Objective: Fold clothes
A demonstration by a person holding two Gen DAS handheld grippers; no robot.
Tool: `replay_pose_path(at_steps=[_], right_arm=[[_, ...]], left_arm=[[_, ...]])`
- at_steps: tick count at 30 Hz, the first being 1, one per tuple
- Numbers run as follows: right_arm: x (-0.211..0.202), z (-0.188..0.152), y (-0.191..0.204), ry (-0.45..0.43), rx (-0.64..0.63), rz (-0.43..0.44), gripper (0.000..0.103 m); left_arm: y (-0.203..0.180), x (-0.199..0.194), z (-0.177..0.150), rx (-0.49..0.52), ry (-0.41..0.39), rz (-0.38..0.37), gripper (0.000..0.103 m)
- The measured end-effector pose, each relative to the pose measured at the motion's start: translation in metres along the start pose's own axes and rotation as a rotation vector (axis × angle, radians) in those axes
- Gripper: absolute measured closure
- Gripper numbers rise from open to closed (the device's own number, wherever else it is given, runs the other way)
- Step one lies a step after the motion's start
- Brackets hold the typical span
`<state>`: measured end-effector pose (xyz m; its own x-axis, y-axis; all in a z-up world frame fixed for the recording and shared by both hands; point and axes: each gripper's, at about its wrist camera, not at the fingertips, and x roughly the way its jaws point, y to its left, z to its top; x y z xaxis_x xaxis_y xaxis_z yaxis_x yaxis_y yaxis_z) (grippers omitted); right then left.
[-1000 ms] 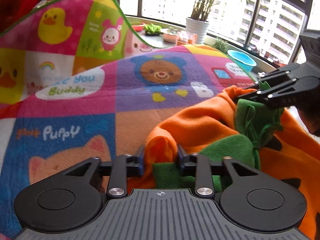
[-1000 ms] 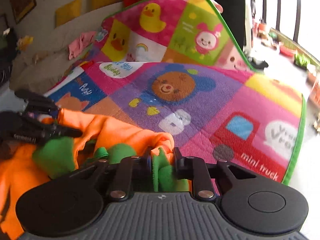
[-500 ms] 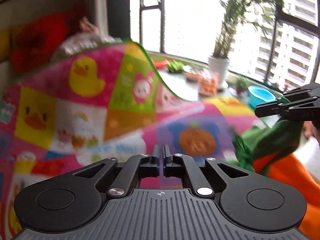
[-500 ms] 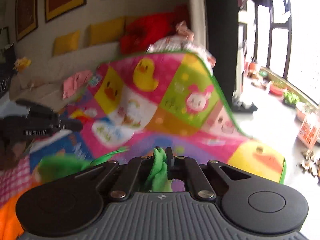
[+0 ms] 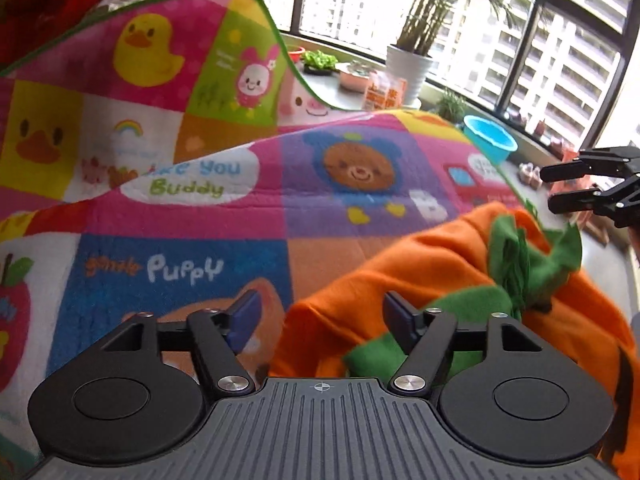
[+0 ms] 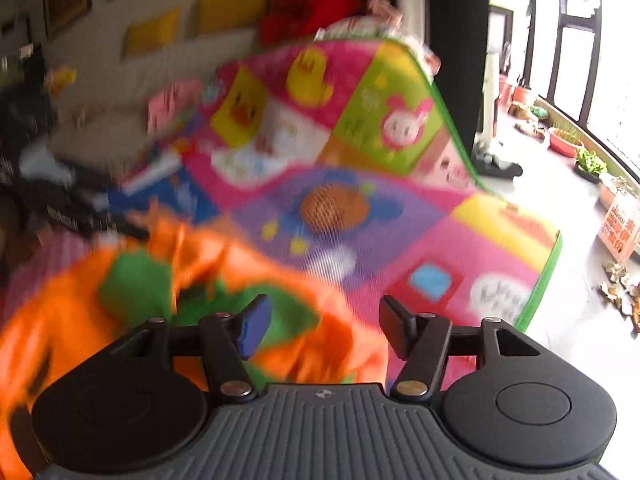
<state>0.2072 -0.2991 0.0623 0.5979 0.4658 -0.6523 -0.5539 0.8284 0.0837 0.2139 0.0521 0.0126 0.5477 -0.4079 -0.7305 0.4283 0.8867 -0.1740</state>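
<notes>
An orange fleece garment [image 5: 400,264] with green trim lies bunched on a colourful patchwork play mat [image 5: 192,240]. My left gripper [image 5: 320,312] hovers just above the garment's left edge. Its jaws are opening and the blue pads touch no cloth. My right gripper [image 5: 580,192] shows at the far right, above the green collar, with its fingers apart. In the blurred right wrist view the right gripper [image 6: 325,316] is opening over the same garment [image 6: 60,340], with nothing pinched. The left gripper [image 6: 80,208] is a dark blur at the left there.
The mat's [image 6: 460,248] far side curls up over a sofa with yellow cushions [image 6: 228,12] and a red one. A potted plant [image 5: 410,68], trays of greens and a blue bowl [image 5: 490,142] line the windowsill. Grey floor [image 6: 560,208] with an orange box [image 6: 620,228] lies to the right.
A second ago both grippers were shut on the garment's green trim, then rose with it. Now both have opened and the garment has dropped back onto the mat.
</notes>
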Motion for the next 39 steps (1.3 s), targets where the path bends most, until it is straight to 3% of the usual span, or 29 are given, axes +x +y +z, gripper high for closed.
replay_pose_path(at_steps=[3,6,8,9,11,12,15,18,22,25,29,33,39], right_arm=[[0.017,0.011,-0.015,0.001,0.061,0.045,0.037],[0.060,0.008,-0.023,0.104,0.096,0.022,0.037],[0.074,0.000,-0.024,0.133,0.126,0.029,0.035],[0.080,-0.004,-0.024,0.147,0.139,0.033,0.033],[0.072,-0.009,-0.012,0.159,0.128,0.061,0.047],[0.067,-0.012,-0.005,0.165,0.122,0.091,0.060],[0.054,-0.018,0.016,0.154,0.056,0.072,0.082],[0.048,-0.017,0.028,0.137,0.030,0.036,0.087],[0.059,0.005,0.021,0.080,0.032,-0.013,0.088],[0.054,0.037,0.016,-0.033,-0.004,-0.045,0.089],[0.038,0.076,0.012,-0.199,-0.052,-0.067,0.089],[0.012,0.076,0.017,-0.260,-0.079,-0.055,0.088],[-0.003,0.010,0.059,-0.141,-0.216,-0.044,0.088]], left_arm=[[0.003,0.027,-0.001,-0.040,0.056,-0.065,0.028],[-0.009,0.039,-0.009,-0.004,0.057,-0.085,0.020],[-0.022,0.036,-0.015,0.030,0.061,-0.080,0.022],[-0.027,0.034,-0.019,0.051,0.060,-0.077,0.030],[-0.037,0.028,-0.028,0.087,0.054,-0.077,0.040],[-0.040,0.027,-0.030,0.091,0.052,-0.081,0.048],[-0.046,0.024,-0.033,0.087,0.044,-0.071,0.072],[-0.052,0.024,-0.028,0.117,0.025,-0.024,0.078],[-0.047,0.028,-0.004,0.143,-0.028,0.057,0.081],[-0.041,0.018,0.029,0.168,-0.134,0.134,0.082],[-0.038,-0.013,0.063,0.184,-0.270,0.178,0.082],[-0.047,-0.035,0.045,0.244,-0.286,0.165,0.082],[-0.068,-0.041,-0.022,0.322,-0.163,0.122,0.082]])
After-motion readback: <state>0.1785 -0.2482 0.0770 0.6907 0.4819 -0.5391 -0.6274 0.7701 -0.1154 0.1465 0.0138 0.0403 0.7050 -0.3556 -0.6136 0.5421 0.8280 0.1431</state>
